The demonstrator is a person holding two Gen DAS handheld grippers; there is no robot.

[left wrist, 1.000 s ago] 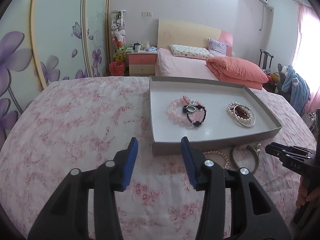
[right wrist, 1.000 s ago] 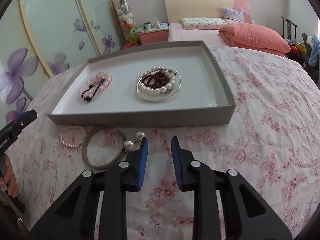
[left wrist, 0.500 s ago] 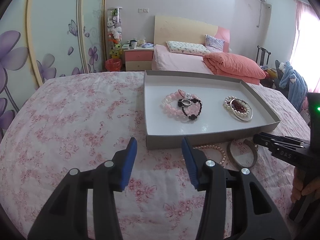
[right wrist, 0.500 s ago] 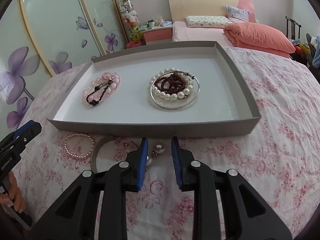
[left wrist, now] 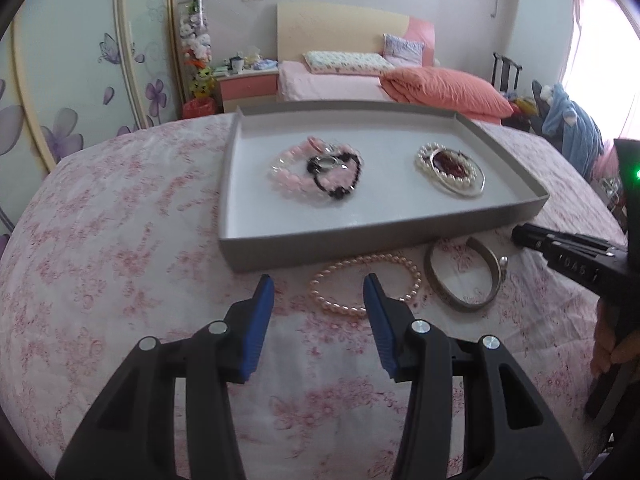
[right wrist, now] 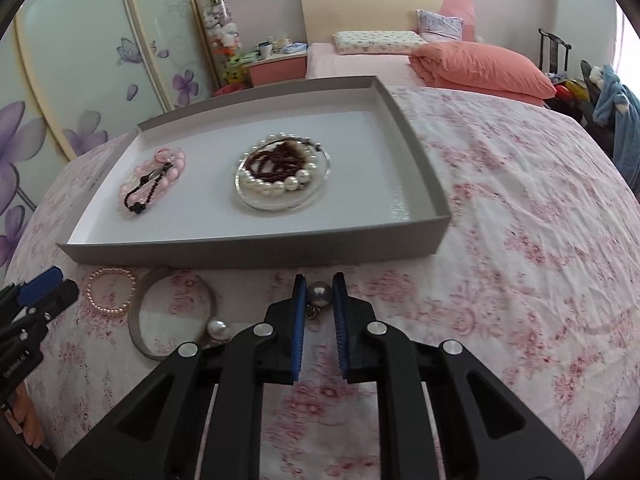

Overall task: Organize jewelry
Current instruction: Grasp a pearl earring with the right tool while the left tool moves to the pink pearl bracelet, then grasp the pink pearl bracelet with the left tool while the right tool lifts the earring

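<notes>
Closing jaws of the right gripper [right wrist: 319, 295] now flank a grey pearl earring [right wrist: 319, 294] on the bedspread, having slid forward to it just short of the tray [right wrist: 256, 249]. Left gripper [left wrist: 319, 300] hangs apart near the pink pearl bracelet [left wrist: 366, 289], so a lift into the tray looks imminent.

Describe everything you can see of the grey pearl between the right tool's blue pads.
The grey pearl is a round, glossy bead with a small metal fitting hanging beneath it. It sits between the blue pads of the right tool, whose jaws are closing on it, just in front of the grey tray, over the floral bedspread.
</notes>
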